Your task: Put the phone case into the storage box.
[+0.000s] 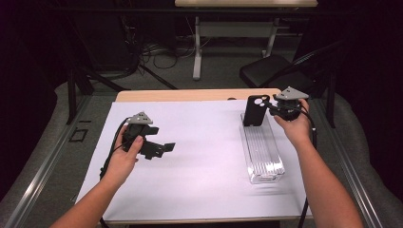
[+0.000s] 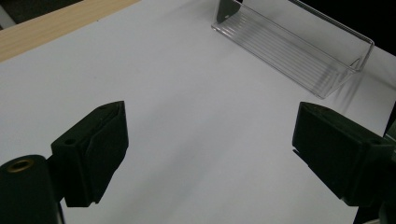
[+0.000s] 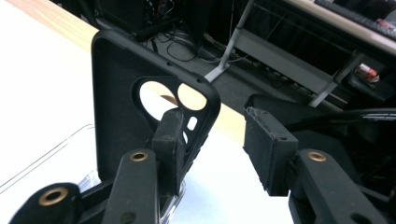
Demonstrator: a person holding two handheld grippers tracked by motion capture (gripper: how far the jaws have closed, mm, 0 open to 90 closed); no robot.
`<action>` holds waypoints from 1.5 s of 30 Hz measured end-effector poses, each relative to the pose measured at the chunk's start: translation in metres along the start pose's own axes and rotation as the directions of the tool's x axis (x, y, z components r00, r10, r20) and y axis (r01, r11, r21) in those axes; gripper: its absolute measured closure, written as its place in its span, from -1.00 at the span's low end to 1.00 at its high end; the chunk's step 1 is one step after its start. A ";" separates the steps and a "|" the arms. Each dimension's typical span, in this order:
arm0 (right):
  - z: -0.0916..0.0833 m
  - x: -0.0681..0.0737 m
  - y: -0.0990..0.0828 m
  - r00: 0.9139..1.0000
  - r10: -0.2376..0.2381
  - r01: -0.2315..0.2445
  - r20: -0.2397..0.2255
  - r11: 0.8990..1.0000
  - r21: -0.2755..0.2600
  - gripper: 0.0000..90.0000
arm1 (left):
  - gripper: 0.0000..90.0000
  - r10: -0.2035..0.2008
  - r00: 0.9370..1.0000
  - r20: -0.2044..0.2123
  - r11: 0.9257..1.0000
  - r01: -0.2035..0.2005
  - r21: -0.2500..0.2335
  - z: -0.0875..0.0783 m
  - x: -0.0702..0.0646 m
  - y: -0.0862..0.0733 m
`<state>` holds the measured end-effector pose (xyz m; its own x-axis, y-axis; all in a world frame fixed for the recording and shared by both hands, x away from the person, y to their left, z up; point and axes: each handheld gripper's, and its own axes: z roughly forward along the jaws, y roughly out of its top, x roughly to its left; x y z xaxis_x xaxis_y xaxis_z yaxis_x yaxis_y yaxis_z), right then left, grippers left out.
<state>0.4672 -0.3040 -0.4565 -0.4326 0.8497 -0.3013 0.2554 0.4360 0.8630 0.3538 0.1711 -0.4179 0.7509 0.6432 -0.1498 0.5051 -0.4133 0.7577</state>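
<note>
The right hand-held gripper (image 1: 271, 110) sits at the far right of the white surface (image 1: 199, 180), level with the top of a black phone case (image 1: 255, 110). The case stands upright at the far end of a clear plastic tray (image 1: 263, 156), its camera cut-outs uppermost. In the right gripper view the jaws stand partly apart: one pad lies right against the case's edge (image 3: 140, 112) just beside the cut-outs, while the other pad is clear of it with open air between. Whether the near pad actually presses the case cannot be told; the pair is not clamped on it.

The left hand-held gripper (image 1: 164, 148) hovers over the left half of the surface, well apart from the tray. Its jaws (image 2: 210, 158) are spread wide with nothing between them, just bare white surface, and the ribbed clear tray (image 2: 299, 51) lies farther off.
</note>
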 end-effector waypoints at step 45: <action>-0.013 0.005 0.007 0.996 0.084 -0.084 0.000 0.995 0.045 -0.48 | -0.75 -0.002 1.000 0.004 1.000 0.002 -0.006 0.001 0.000 -0.001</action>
<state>0.4552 -0.3004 -0.4467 -0.4096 0.8833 -0.2280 0.3297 0.3763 0.8658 0.3540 0.1713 -0.4192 0.7513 0.6418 -0.1540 0.5042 -0.4076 0.7613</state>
